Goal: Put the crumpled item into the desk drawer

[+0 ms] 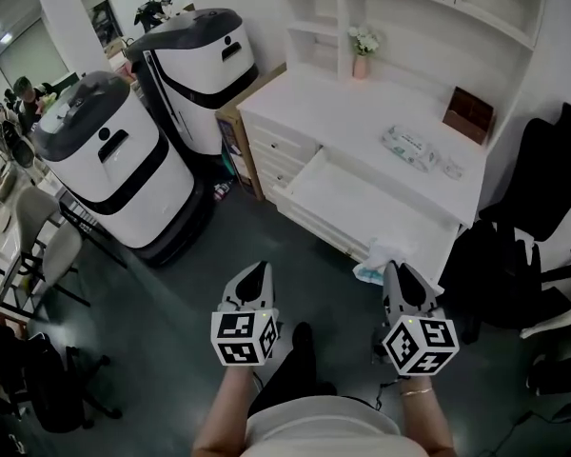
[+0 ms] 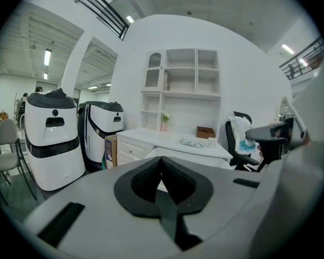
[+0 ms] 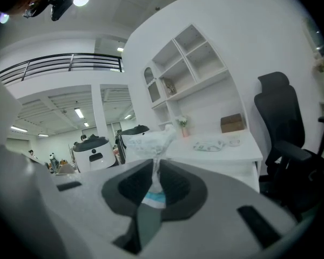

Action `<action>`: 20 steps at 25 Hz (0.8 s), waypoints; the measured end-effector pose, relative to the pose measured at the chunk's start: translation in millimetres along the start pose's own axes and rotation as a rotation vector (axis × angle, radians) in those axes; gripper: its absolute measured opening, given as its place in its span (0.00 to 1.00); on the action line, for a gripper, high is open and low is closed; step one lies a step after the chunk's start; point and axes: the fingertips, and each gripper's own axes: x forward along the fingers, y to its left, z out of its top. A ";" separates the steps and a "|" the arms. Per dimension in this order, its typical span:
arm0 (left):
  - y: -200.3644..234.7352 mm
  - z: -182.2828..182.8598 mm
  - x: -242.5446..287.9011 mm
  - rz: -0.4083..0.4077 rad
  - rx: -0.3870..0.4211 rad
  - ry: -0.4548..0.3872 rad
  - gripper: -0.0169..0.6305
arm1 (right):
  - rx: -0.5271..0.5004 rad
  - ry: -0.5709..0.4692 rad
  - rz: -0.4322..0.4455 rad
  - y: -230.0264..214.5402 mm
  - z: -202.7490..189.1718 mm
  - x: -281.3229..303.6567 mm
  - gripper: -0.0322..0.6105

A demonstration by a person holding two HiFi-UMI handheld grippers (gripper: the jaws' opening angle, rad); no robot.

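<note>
The crumpled item (image 1: 372,264), white with a pale blue patch, is pinched in my right gripper (image 1: 392,274), just short of the front edge of the open desk drawer (image 1: 362,203). In the right gripper view the jaws are shut on the crumpled item (image 3: 147,140), which sticks up past my right gripper (image 3: 155,169). My left gripper (image 1: 257,279) hangs over the dark floor to the left, well short of the desk. In its own view my left gripper (image 2: 161,165) is shut with nothing in it. The drawer's white inside shows bare.
On the white desk (image 1: 362,112) lie a wipes packet (image 1: 411,148), a brown box (image 1: 468,113) and a flower vase (image 1: 363,51). Two large white-and-black machines (image 1: 114,160) stand left of the desk. A black office chair (image 1: 542,193) stands at the right.
</note>
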 end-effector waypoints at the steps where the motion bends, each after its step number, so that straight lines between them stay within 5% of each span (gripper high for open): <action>1: 6.6 2.9 9.9 0.000 -0.003 0.001 0.02 | 0.000 0.006 -0.001 0.5 1.0 12.5 0.12; 20: 99.2 60.2 138.7 -0.048 -0.018 -0.012 0.02 | -0.018 -0.001 -0.059 26.6 37.4 164.8 0.12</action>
